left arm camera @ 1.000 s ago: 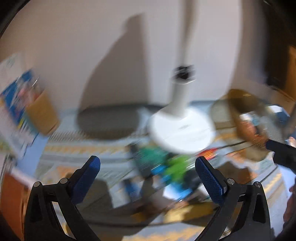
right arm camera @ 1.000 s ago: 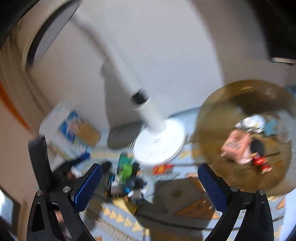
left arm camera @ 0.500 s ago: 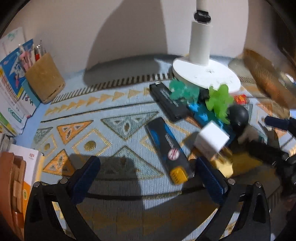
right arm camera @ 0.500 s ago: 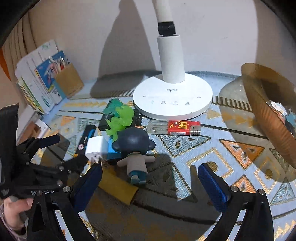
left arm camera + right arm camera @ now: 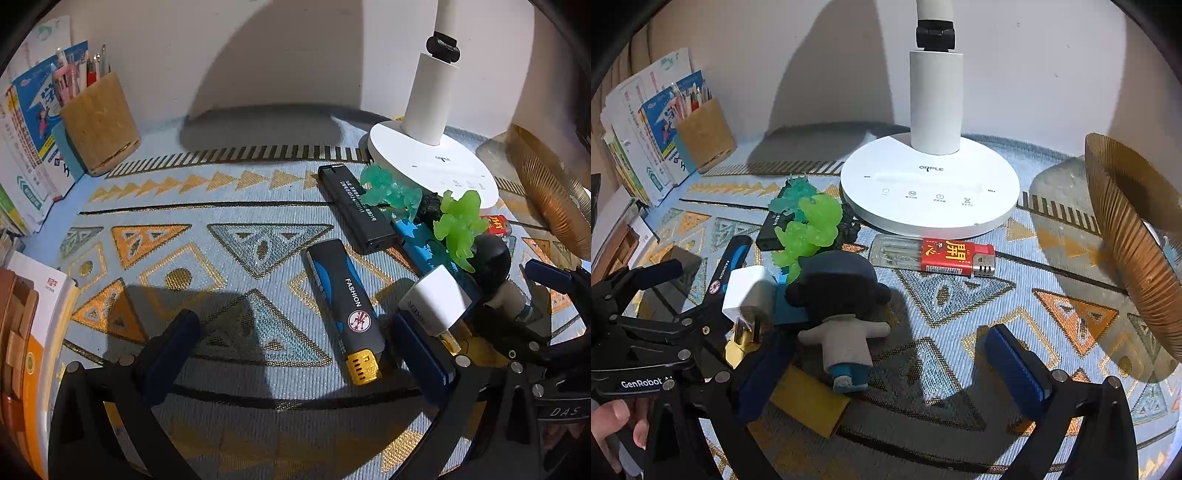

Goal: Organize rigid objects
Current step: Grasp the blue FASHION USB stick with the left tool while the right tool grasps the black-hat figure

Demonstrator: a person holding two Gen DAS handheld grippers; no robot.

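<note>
A pile of small objects lies on the patterned mat [image 5: 229, 236]. My left gripper [image 5: 295, 354] is open low over the mat, and the blue-and-black "FASHION" lighter [image 5: 343, 306] lies just inside its right finger. A white charger plug [image 5: 436, 302] sits beside that finger. My right gripper [image 5: 890, 373] is open around the legs of a dark-headed doll [image 5: 842, 314] that lies on its back. A red lighter [image 5: 934, 256], a lime figure [image 5: 809, 229], a teal figure [image 5: 794, 192], a black lighter [image 5: 356, 208] and a yellow block [image 5: 809, 398] are close by.
A white lamp base [image 5: 931, 192] stands behind the pile. A golden ribbed bowl [image 5: 1126, 236] sits at the right. A cork pen holder [image 5: 98, 125] and booklets [image 5: 29, 122] line the back left. A person's fingers [image 5: 617, 424] hold the left gripper.
Both grippers have swung down from facing the wall to sit low over the mat. They have come close to the pile, and both have stayed open.
</note>
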